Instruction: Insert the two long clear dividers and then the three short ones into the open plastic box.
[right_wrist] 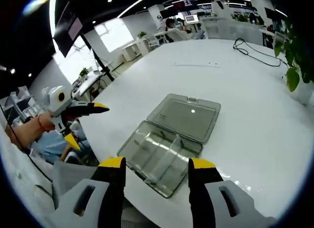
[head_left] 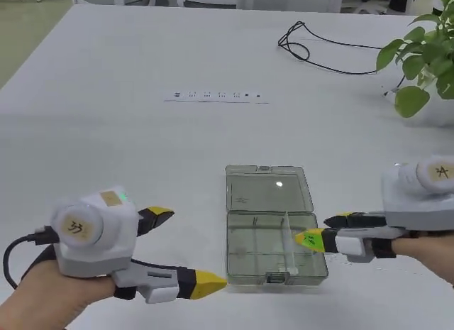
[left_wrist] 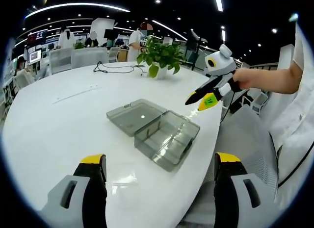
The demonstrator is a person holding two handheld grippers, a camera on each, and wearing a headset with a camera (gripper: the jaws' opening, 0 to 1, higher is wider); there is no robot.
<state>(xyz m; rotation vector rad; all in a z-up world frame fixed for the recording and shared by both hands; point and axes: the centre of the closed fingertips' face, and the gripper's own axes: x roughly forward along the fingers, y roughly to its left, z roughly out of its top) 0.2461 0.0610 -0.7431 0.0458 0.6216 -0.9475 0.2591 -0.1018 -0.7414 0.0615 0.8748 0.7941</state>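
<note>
Left gripper (head_left: 186,248), nearest the viewer: jaws spread wide with nothing between them. The open plastic box (head_left: 237,253) lies ahead of its tips, toward its inner side and apart from them.

Right gripper (head_left: 321,228): jaws parted narrowly and empty. Its tips reach over the box's base from the outer edge, just beside a long clear divider (head_left: 286,243) that stands lengthwise in the base. Whether the lower tip touches the divider cannot be told.

Lid (head_left: 268,191): flat, beyond both tools, on the far side of the base. Whether a second long divider is already seated cannot be told, since the parts are clear.

Probable hazards:
- The right tips, close to the standing divider, may nudge it out of its slots on any sideways move.
- The box rests loose on the smooth white table (head_left: 128,138), near the edge on the tools' side, so off-centre pressure on a divider may slide or tip it.
- Transparent pieces may be pinched askew and jam.
</note>
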